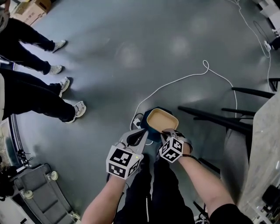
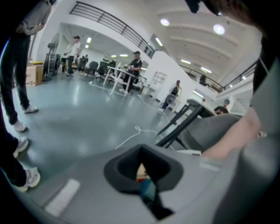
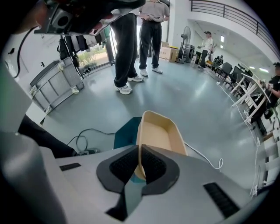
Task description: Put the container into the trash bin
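Right gripper [image 3: 139, 158]: jaws seen clenched on the near rim wall of the beige container [image 3: 159, 131]. Left gripper [image 1: 141, 134]: jaws closed, empty. Container is held over the teal trash bin [image 3: 124, 131]. It is judged light, stiff and thin-walled; the rim grip suits.

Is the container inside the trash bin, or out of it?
Out. The right claw is shut on the near wall of the container, holding it over the teal trash bin, not lowered in.

no readable text, print on cardboard box [image 1: 31, 10] too blurred to read
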Demonstrator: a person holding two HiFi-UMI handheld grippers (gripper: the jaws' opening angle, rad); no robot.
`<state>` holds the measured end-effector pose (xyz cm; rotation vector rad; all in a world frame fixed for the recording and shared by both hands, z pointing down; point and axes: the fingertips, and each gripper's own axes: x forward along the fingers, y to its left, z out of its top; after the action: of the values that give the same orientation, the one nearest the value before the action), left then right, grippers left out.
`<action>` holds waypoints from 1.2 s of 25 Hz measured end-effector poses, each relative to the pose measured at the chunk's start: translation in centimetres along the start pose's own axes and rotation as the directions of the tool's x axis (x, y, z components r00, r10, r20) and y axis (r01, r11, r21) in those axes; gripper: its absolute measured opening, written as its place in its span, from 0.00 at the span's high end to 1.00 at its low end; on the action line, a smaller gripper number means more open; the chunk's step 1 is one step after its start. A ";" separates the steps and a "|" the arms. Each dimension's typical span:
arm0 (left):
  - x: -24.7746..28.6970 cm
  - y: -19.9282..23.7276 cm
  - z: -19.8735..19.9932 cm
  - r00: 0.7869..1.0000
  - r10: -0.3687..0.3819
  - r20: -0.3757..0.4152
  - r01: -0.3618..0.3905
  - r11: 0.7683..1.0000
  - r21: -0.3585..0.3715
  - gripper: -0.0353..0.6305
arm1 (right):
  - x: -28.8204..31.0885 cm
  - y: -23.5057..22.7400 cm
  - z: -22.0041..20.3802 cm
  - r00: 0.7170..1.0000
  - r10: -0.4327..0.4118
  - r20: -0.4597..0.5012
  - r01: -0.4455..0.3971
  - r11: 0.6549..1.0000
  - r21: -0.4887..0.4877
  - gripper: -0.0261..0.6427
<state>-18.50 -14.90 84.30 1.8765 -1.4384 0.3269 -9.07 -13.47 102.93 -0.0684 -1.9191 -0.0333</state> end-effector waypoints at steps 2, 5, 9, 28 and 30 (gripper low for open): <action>0.3 0.6 -0.7 1.000 0.003 0.005 -0.003 1.000 -0.001 0.94 | 1.3 0.4 -0.2 1.000 0.007 -0.012 -0.007 1.000 -0.007 0.93; 0.5 1.1 -1.8 1.000 0.010 0.008 -0.010 1.000 -0.015 0.94 | 2.0 1.1 -0.4 0.999 0.033 -0.016 -0.033 0.999 0.026 0.89; -0.3 0.6 -1.9 1.000 -0.001 0.007 0.001 1.000 -0.017 0.94 | -0.5 0.9 0.3 0.999 0.020 0.025 -0.023 0.994 0.103 0.86; -17.2 -9.6 13.2 0.984 -0.108 0.140 0.088 0.986 0.141 0.94 | -30.4 4.1 8.8 0.954 -0.154 0.256 0.044 0.919 0.391 0.95; -18.8 -10.0 15.2 0.977 -0.120 0.177 0.096 0.986 0.138 0.94 | -32.7 4.1 9.5 0.946 -0.172 0.275 0.042 0.905 0.423 0.95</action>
<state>-19.17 -10.64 58.51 2.1288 -1.4583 0.2005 -6.58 -9.86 68.94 0.3384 -2.2003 0.3273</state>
